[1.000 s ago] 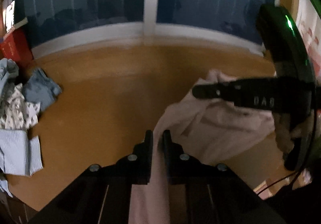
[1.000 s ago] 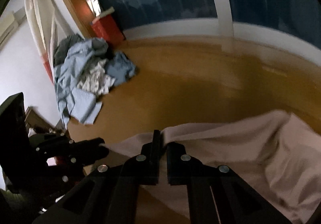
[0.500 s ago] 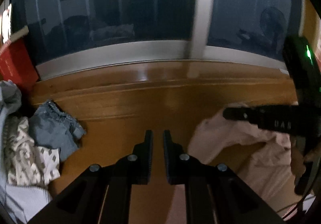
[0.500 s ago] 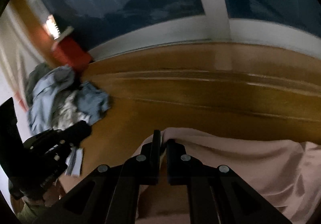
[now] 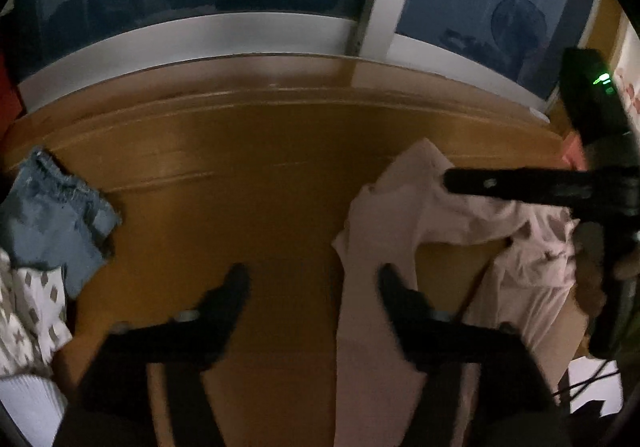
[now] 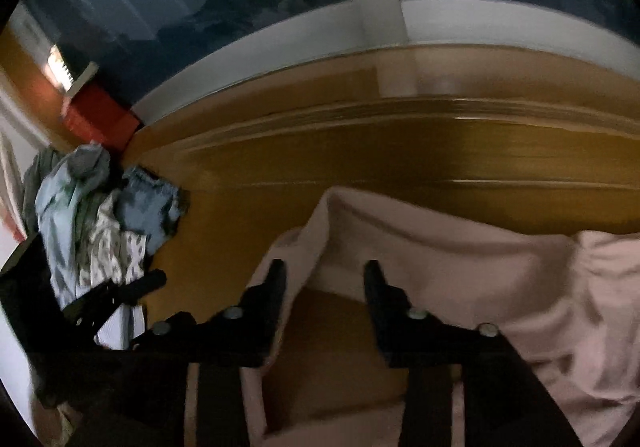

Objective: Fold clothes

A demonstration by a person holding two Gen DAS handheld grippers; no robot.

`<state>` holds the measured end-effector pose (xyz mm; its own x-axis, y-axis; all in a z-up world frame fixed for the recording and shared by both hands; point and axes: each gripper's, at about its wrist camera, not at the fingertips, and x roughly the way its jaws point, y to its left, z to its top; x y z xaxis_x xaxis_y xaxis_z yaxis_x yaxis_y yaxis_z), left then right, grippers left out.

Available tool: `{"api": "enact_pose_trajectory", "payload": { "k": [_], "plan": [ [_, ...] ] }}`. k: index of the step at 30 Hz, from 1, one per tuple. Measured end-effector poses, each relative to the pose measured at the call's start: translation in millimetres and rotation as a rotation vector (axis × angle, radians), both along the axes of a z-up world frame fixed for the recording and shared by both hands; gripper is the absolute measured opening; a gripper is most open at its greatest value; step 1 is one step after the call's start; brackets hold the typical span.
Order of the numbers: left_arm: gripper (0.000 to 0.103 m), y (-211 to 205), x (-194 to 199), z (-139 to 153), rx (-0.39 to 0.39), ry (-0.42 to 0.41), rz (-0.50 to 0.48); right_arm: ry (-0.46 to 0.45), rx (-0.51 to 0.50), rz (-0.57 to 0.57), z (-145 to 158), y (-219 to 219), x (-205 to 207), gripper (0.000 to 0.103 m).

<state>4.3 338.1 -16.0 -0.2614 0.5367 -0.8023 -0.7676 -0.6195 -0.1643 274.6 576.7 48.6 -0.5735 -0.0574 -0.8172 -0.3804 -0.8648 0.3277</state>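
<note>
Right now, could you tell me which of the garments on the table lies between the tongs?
The pale pink garment: it lies spread alone under both open tongs, while the denim piece and patterned white cloth sit piled at the table's far side.

right hand-held gripper (image 6: pixel 325 275): jaws just opening, apart | pink garment (image 6: pixel 500 267) slack between them | table (image 6: pixel 320 151)

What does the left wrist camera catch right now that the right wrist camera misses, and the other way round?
Only the left wrist view shows the green status light on the right gripper's body and the white paper at the lower right.

Only the right wrist view shows the red box by the window and the grey-blue garment topping the laundry pile.

Both show the pink garment on the wooden table, the denim piece, and both grippers, left and right, whose jaws have just been opening. Neither pinches the cloth.
</note>
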Motion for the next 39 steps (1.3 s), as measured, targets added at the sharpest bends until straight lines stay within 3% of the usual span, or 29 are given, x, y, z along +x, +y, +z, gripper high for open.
{"api": "enact_pose_trajectory", "payload": {
  "k": [5, 11, 16, 23, 30, 31, 32, 34, 39],
  "plan": [
    [0.075, -15, 22, -10, 0.004, -0.047, 0.031, -0.038, 0.05, 0.047, 7, -22, 48, 0.045],
    [0.075, -30, 45, -13, -0.022, -0.023, 0.078, -0.003, 0.064, 0.046, 13, -44, 103, 0.045],
    [0.075, -37, 60, -20, -0.051, -0.048, 0.099, -0.009, 0.03, 0.109, -7, -68, 113, 0.045],
    [0.075, -54, 85, -23, -0.094, -0.001, 0.097, -0.031, 0.002, 0.206, -41, -107, 80, 0.045],
    [0.075, -83, 70, -29, -0.104, -0.027, 0.099, -0.145, 0.125, 0.285, -68, -147, 23, 0.045],
    [0.075, -87, 64, -30, -0.107, -0.032, 0.09, -0.16, 0.138, 0.284, -71, -151, 16, 0.043],
    [0.075, -90, 61, -31, -0.115, -0.033, 0.082, -0.17, 0.144, 0.282, -72, -155, 9, 0.027],
    [0.075, -95, 51, -31, -0.137, -0.021, 0.059, -0.155, 0.146, 0.273, -67, -158, -5, 0.004],
    [0.075, -107, 29, -29, -0.156, 0.025, 0.003, -0.074, 0.17, 0.266, -40, -160, -66, 0.003]
  ]
}}
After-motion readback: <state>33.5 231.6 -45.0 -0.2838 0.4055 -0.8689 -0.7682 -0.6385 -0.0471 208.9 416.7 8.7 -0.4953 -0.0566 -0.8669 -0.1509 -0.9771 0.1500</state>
